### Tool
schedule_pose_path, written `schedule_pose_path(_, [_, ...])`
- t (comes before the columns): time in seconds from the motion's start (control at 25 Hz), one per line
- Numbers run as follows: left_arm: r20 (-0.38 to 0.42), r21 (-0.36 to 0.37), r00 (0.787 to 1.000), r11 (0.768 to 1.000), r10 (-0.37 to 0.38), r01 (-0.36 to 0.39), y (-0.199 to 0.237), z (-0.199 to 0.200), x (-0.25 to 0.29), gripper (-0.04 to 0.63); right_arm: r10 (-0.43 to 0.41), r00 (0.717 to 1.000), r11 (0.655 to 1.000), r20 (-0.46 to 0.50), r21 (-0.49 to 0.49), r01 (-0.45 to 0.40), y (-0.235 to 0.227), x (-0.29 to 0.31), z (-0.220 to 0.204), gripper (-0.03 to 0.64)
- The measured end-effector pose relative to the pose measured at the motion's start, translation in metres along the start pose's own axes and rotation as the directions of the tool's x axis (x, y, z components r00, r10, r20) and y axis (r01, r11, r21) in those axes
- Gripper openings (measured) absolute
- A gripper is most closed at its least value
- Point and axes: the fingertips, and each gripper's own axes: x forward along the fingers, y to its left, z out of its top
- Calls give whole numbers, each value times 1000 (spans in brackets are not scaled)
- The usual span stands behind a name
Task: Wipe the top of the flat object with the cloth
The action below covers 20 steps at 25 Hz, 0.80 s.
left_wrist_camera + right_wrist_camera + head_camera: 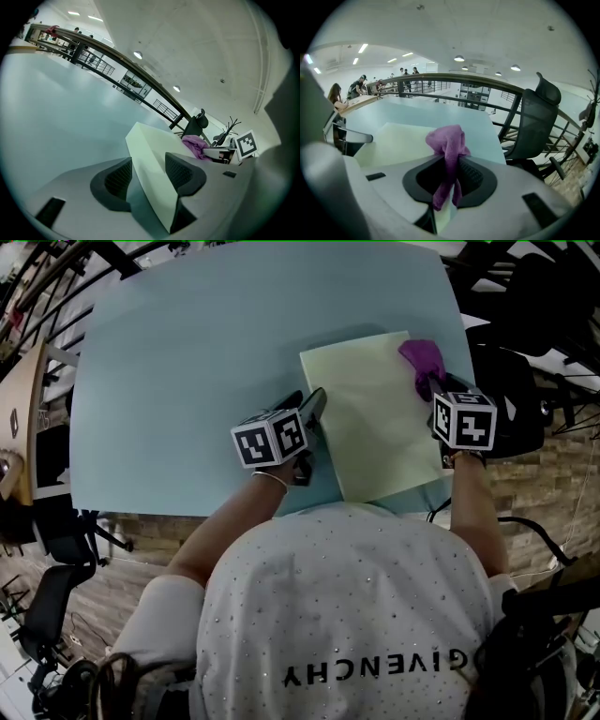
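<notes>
The right gripper [449,176] is clamped on the one purple cloth [446,140], which sits at the far right corner of the single pale board [370,409]. The left gripper [147,173] stands wide, its jaws straddling the board's left edge. The board lies flat on the one blue table [206,352]

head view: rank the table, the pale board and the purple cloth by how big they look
1. table, by far the largest
2. pale board, covers a small part of the table
3. purple cloth, smallest, bunched at the board's far right corner
</notes>
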Motion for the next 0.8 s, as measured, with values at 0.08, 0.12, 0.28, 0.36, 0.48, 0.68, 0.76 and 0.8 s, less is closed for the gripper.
schedule_pose_path(0.08, [8,-2,1000,1000,2,-2,2,0,-2,225,69,997,997,36,16,-70,16,-6,13,64])
schedule_pose_path(0.12, [8,-2,1000,1000,0,0,1,-1,-1,225,122,991,992,56,32,-124,27,-10,19,64])
schedule_pose_path(0.28, [-12,-3,1000,1000,-20,20,-3,-2,2,225,360,931,932,64,24,-362,91,-21,28,61])
schedule_pose_path(0.36, [-22,2,1000,1000,-22,22,-4,-2,2,225,438,899,899,20,-27,-437,127,-25,21,60])
schedule_pose_path(0.48, [-25,24,999,999,-25,25,-5,-4,4,225,518,856,853,-3,-81,-516,171,-31,13,60])
schedule_pose_path(0.68, [-37,30,998,998,-50,51,-6,-4,3,225,642,763,751,-79,-137,-646,229,-47,-2,61])
schedule_pose_path(0.76, [-45,30,997,998,-55,56,-3,-2,1,225,635,766,742,-106,-194,-642,242,-46,-7,61])
schedule_pose_path(0.8, [-47,37,997,998,-56,58,-2,-1,1,225,614,782,751,-108,-225,-621,245,-43,-8,62])
